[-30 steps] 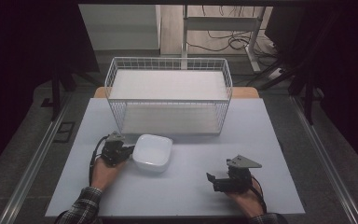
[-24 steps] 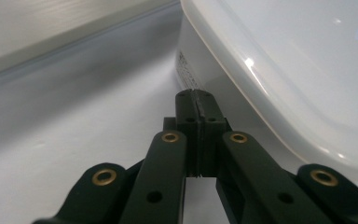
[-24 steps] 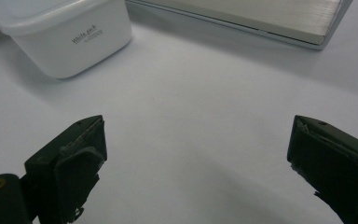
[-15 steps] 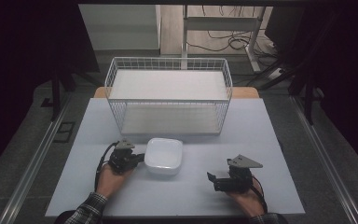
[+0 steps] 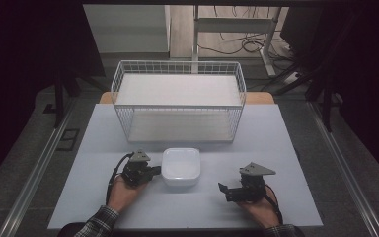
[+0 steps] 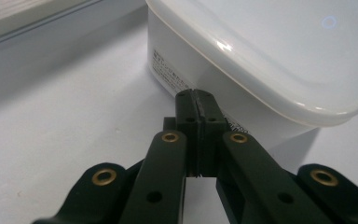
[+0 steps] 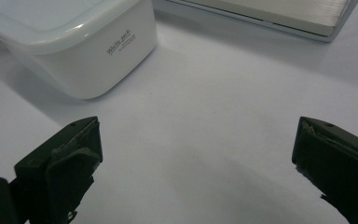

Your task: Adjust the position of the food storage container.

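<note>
A white square lidded container (image 5: pixel 180 166) sits on the table's middle front; it also appears in the left gripper view (image 6: pixel 270 51) and in the right gripper view (image 7: pixel 70 42). My left gripper (image 5: pixel 154 171) is shut with nothing between its jaws, and its tips (image 6: pixel 196 100) press against the container's left side wall. Well to the right of the container, my right gripper (image 5: pixel 223 190) rests low over the table with its jaws wide open (image 7: pixel 193 154), pointing towards the container, nothing between them.
A white wire basket (image 5: pixel 178 101) with a pale board inside stands behind the container at the table's back; its base edge (image 7: pixel 279 18) is seen in the right gripper view. The pale table surface (image 5: pixel 286 148) extends to both sides.
The left gripper has pushed the container to the right across the table, from left of centre to the middle. The right gripper has stayed still and open.
</note>
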`<move>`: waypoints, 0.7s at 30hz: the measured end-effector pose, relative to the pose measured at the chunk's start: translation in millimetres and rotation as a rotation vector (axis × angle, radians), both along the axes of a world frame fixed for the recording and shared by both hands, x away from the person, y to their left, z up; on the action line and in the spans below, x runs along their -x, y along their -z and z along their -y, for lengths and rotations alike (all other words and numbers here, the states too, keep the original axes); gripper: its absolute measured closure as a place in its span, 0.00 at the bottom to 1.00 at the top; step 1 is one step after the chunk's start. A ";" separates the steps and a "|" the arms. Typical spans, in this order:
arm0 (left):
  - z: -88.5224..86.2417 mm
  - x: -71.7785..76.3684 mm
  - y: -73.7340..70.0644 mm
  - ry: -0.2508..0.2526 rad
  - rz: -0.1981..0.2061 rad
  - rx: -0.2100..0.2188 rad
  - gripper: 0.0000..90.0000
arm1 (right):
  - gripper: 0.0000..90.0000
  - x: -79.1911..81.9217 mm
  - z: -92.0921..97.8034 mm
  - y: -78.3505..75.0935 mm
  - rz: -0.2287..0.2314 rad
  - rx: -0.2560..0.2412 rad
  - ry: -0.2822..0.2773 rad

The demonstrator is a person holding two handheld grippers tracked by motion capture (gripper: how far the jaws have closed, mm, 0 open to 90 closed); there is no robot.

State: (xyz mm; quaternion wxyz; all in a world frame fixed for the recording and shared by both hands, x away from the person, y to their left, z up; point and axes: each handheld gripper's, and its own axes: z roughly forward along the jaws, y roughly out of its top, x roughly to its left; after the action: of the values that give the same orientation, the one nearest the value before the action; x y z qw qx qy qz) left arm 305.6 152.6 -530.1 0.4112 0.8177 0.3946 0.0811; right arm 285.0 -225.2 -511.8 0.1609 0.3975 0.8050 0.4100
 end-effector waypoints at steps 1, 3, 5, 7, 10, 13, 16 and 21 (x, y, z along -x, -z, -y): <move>0.0 0.0 0.0 0.000 0.000 0.000 1.00 | 0.02 0.0 0.0 0.0 0.000 0.000 0.000; -5.3 2.7 -3.7 -0.029 0.019 -0.003 0.96 | 0.02 -0.5 0.7 -0.8 -0.001 -0.007 0.003; -8.2 4.7 -5.4 -0.037 0.028 -0.004 0.91 | 0.03 -0.4 0.6 -1.1 0.000 -0.010 0.004; -13.4 10.3 -8.6 -0.056 0.039 -0.006 0.70 | 0.04 0.3 -0.2 -2.1 0.002 -0.018 -0.009; -24.4 25.0 -14.8 -0.089 0.085 -0.009 0.50 | 0.04 1.5 -1.7 -2.4 0.010 -0.015 -0.024; -29.3 32.7 -15.1 -0.087 0.108 0.021 0.28 | 0.04 2.8 -2.9 -2.7 0.014 -0.016 -0.034; -32.2 45.7 -13.1 -0.065 0.141 0.032 0.15 | 0.02 4.5 -5.5 -1.0 0.019 -0.001 -0.055; -26.8 54.6 -8.9 -0.059 0.168 0.007 0.05 | 0.01 5.0 -7.0 0.7 0.023 0.006 -0.073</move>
State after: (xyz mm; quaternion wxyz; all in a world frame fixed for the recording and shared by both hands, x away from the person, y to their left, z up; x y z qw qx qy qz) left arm 251.1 179.4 -521.2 0.4430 0.7948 0.3827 0.1602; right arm 280.0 -218.2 -512.5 0.1562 0.3626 0.8183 0.4178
